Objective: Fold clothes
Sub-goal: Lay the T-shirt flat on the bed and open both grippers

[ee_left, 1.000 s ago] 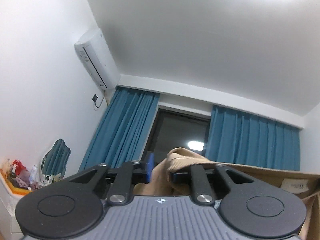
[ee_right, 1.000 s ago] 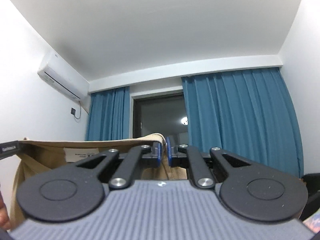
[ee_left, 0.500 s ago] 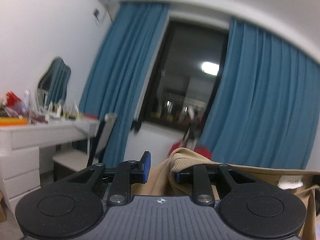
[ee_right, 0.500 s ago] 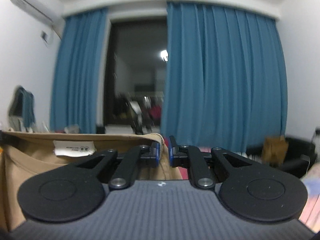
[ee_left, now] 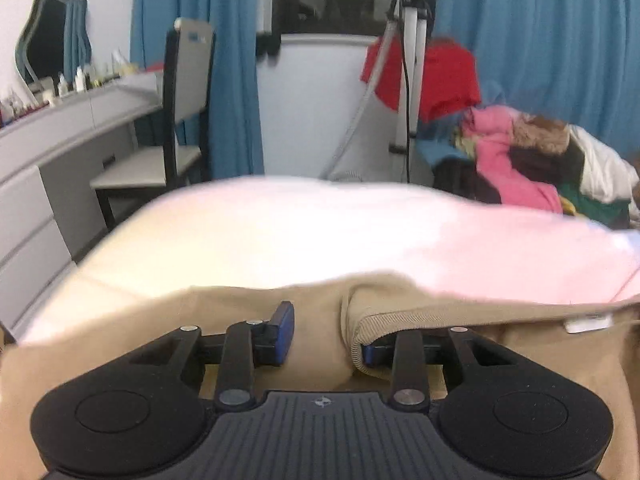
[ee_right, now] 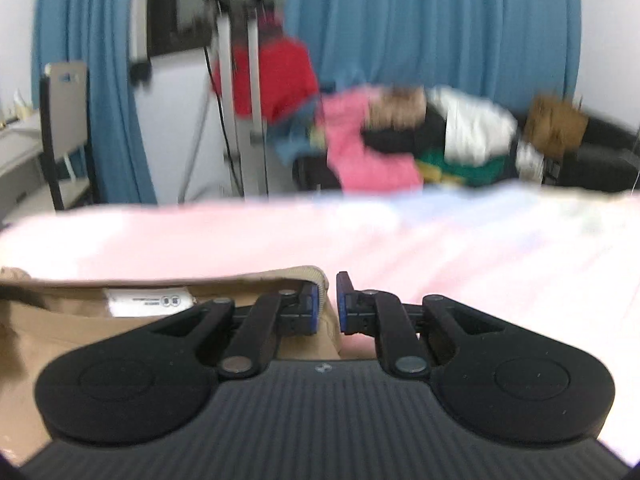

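**A:** Left wrist view first: where does the tan garment (ee_left: 400, 300) lie from the fingers?

**B:** It fills the lower half of the frame. The left gripper (ee_left: 326, 334) has its fingers spread fairly wide; a ribbed edge of the cloth drapes over the right-hand finger (ee_left: 374, 354), while the left-hand pad (ee_left: 282, 332) stands bare in front of the fabric. Whether that counts as a firm hold, I cannot tell.

**A:** And the other side?

**B:** In the right wrist view, the right gripper (ee_right: 328, 304) has its blue pads drawn close, with a thin strip of tan cloth running down between them, so it looks to be pinching the corner. The garment spreads away to the lower left of that frame.

**A:** So the long axis?

**B:** The top hem runs sideways, strung between the two grippers, roughly parallel to the far edge of the pale pink bed (ee_left: 320, 232) just beyond it. My judgement is that the next move depends on laying that hem down flat across the bed, with both ends level.

**A:** What does one view give that the other lacks?

**B:** Only the right wrist view shows the white label (ee_right: 150, 302) clearly, on the inner face just under the hem; the left wrist view catches just its edge at the right margin. The left wrist view alone shows the ribbed band curling over a finger. Both show the heap of clothes (ee_right: 400, 148) behind the bed, blurred.
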A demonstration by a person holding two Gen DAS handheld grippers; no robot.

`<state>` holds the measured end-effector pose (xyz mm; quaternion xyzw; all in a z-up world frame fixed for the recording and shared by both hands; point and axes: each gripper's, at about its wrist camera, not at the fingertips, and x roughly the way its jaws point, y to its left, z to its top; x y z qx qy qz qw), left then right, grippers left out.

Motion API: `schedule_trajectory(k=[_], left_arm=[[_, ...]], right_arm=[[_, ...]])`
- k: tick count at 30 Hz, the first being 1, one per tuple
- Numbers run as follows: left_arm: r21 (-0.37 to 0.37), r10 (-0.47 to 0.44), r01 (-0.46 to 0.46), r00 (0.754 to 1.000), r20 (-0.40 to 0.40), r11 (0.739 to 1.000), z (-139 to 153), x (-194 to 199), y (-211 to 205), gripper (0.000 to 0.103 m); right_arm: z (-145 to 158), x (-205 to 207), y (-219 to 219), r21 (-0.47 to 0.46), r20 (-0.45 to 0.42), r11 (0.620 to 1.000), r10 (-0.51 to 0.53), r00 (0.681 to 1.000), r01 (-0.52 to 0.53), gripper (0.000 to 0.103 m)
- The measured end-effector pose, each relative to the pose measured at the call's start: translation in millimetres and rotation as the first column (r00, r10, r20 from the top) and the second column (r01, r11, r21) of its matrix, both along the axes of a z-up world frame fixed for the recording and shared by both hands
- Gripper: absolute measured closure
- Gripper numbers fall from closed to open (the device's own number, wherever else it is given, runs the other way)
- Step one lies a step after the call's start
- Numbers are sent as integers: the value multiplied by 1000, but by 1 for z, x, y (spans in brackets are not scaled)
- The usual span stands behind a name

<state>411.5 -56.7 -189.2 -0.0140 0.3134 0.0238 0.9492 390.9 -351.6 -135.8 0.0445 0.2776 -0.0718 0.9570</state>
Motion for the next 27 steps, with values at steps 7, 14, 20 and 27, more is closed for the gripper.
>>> schedule_trajectory(k=[7, 14, 20, 27], left_arm=[[73, -107, 109, 994, -36, 991, 27, -22, -9, 5], [70, -159, 157, 987, 17, 985, 111, -128, -7, 3], [-7, -169, 170, 981, 97, 985, 156, -278, 16, 3], [-88, -102, 112, 989, 106, 990, 162, -423, 51, 2]], right_arm=[[21, -31, 13, 76, -70, 986, 155, 985, -150, 18], [79, -134, 1, 195, 96, 973, 105, 990, -122, 18], [78, -228, -55, 410, 152, 912, -95, 984, 25, 26], [50, -278, -118, 517, 85, 844, -216, 973, 142, 38]])
